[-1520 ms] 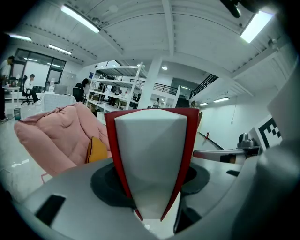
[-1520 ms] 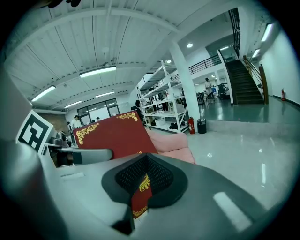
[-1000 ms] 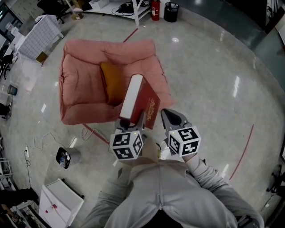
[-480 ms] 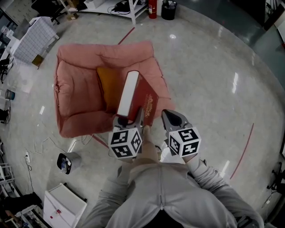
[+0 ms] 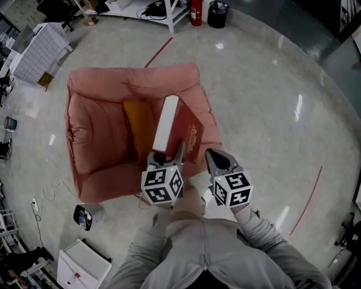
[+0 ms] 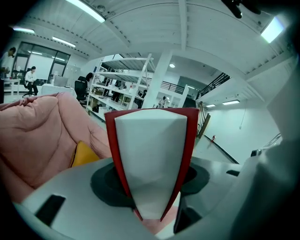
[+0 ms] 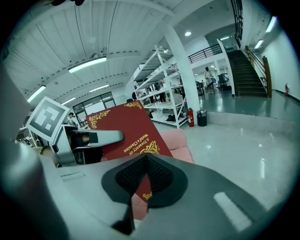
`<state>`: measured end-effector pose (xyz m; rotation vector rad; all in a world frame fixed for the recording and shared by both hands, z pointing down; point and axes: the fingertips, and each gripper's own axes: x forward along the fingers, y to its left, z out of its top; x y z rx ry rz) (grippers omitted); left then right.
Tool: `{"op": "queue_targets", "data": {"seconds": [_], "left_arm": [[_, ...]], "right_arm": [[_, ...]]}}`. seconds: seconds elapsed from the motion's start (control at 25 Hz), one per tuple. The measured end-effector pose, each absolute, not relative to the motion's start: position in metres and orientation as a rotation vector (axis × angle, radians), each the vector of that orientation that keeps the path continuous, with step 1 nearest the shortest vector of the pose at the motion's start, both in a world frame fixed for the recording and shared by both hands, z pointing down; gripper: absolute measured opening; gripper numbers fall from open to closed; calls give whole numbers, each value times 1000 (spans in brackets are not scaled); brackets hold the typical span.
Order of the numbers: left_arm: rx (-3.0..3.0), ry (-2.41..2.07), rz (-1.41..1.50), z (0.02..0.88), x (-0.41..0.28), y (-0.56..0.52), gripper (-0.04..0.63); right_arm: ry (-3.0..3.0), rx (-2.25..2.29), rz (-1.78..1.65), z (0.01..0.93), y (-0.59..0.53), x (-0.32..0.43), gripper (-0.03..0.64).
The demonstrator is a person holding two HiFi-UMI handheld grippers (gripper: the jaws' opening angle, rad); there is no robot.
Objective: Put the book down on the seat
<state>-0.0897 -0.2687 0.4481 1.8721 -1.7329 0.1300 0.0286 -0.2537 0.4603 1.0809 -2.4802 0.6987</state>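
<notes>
A red hardback book [image 5: 172, 128] with white page edges stands tilted, and my left gripper [image 5: 167, 156] is shut on its lower end. The book hangs over the front right part of the pink cushioned seat [image 5: 98, 141], next to an orange cushion [image 5: 139, 120] that lies on the seat. In the left gripper view the book's [image 6: 150, 159] page edges fill the space between the jaws of the left gripper [image 6: 150, 192], with the seat [image 6: 37, 140] behind. My right gripper [image 5: 218, 161] is shut and empty, just right of the book. In the right gripper view, past the right gripper [image 7: 146, 161], the book's cover [image 7: 126, 133] shows.
A fire extinguisher [image 5: 196, 12] and a black bin [image 5: 217, 14] stand at the far wall by white table legs [image 5: 169, 11]. A white box [image 5: 79, 268] and a small dark round object [image 5: 83, 217] sit at the lower left. Red floor lines [image 5: 307, 197] cross the glossy floor.
The seat has come nearer and shifted down and left in the head view. The book stays in the left gripper, and now hangs further over the seat. The right gripper keeps its place.
</notes>
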Motion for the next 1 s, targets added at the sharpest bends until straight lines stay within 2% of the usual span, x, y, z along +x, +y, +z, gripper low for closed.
{"op": "queue_targets", "data": {"seconds": [0.48, 1.0], "left_arm": [[1778, -1684, 119, 520, -112, -351, 244], [1700, -1632, 147, 626, -99, -413, 244]], "right_arm": [[-2384, 1137, 778, 504, -318, 16, 0], [-2287, 1143, 868, 568, -351, 27, -1]]}}
